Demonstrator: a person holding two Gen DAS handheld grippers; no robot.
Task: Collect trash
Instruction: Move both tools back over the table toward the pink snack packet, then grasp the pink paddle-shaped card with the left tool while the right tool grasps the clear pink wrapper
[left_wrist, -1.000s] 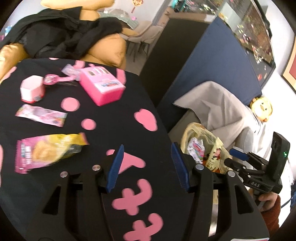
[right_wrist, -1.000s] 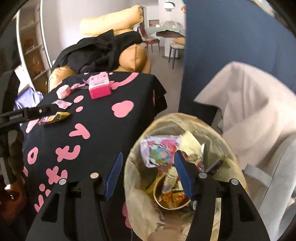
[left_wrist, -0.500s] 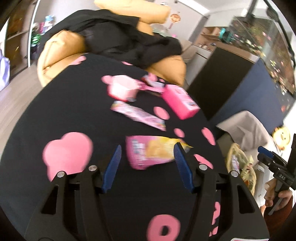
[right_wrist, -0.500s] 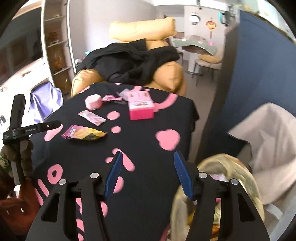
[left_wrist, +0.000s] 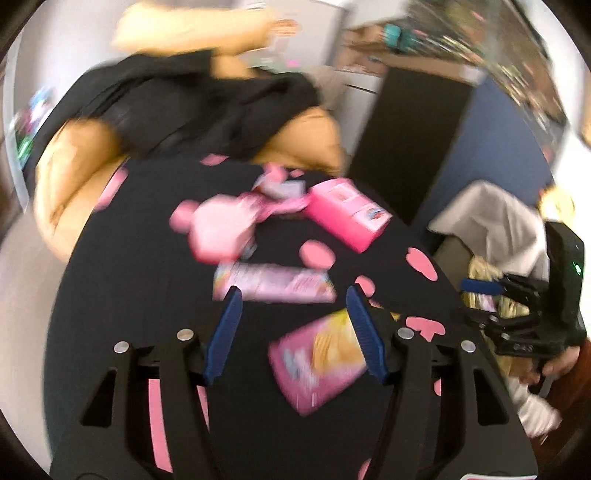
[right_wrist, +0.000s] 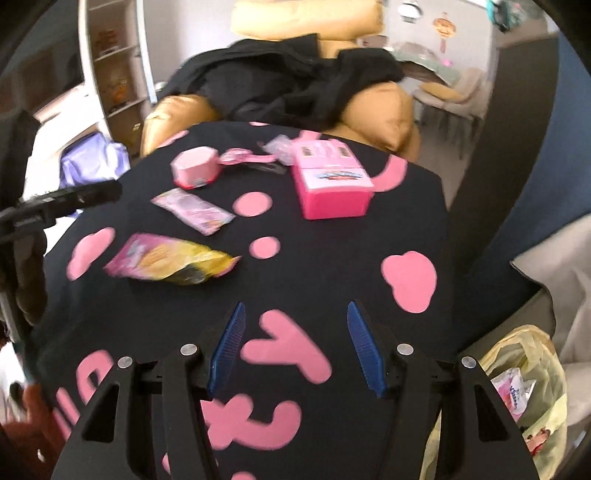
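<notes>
While the left gripper hangs wide over the black table, its jaws having just been opening with nothing gripped, the snack bag lies on the table below its right finger. Beyond the bag lie a flat wrapper, a pink cup and a pink box. The right gripper also stands wide and empty, nearer than the bag; the trash bag hangs at the table's right edge.

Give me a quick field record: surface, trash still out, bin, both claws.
surface: black cloth with pink shapes
trash on cloth: pink-yellow snack bag, flat pink wrapper, pink tub, pink box
bin: yellowish bag beside the table, partly filled
left claw: open, above the snack bag
right claw: open, empty
</notes>
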